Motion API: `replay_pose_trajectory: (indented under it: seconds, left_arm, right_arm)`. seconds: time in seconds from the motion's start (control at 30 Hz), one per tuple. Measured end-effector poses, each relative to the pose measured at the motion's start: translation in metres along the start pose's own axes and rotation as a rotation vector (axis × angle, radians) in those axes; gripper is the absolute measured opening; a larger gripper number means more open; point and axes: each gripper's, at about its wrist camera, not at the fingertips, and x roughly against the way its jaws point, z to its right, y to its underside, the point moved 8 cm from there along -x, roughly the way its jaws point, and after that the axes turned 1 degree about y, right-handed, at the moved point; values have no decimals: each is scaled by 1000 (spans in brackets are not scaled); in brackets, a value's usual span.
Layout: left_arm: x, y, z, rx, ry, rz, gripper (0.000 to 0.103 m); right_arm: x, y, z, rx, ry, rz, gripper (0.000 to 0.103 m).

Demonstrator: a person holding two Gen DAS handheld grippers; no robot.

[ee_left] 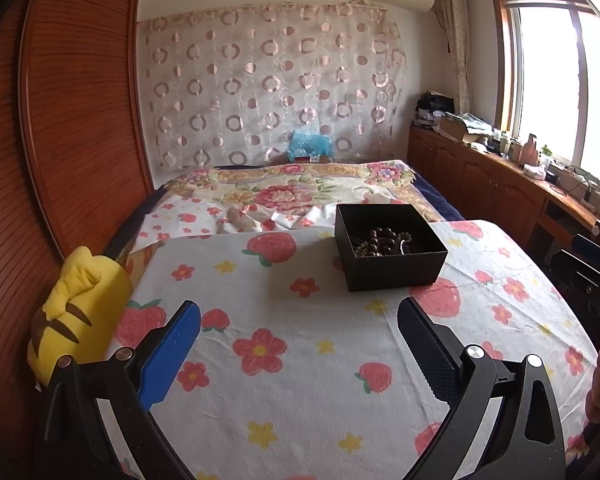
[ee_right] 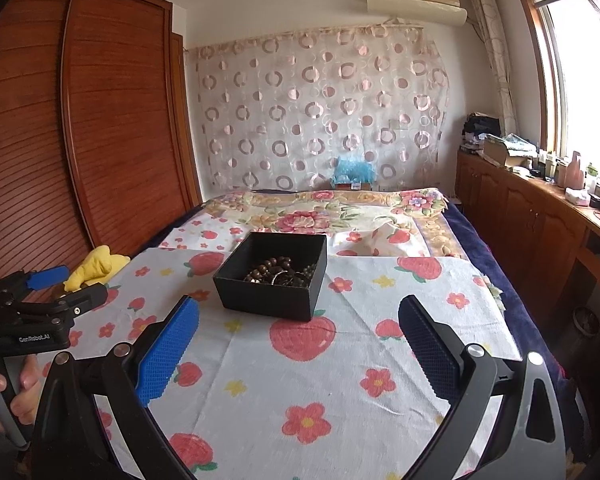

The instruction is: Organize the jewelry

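Both our tongs, left tongs and right tongs, gape wide and carry nothing. Ahead of them sits the black box on the strawberry-print cloth over the bed, bead bracelets heaped inside.

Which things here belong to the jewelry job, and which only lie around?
Belong to the job:
black box
bead bracelets inside it
left gripper, open
right gripper, open

Just lying about:
yellow plush toy
strawberry cloth
blue bag
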Motion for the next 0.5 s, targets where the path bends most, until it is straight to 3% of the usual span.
replay_pose_trajectory:
  seconds: [0.5]
  left_arm:
    - [5,-1,6,-5,14,11,95]
  right_arm:
    - [1,0,1,2,3,1,101]
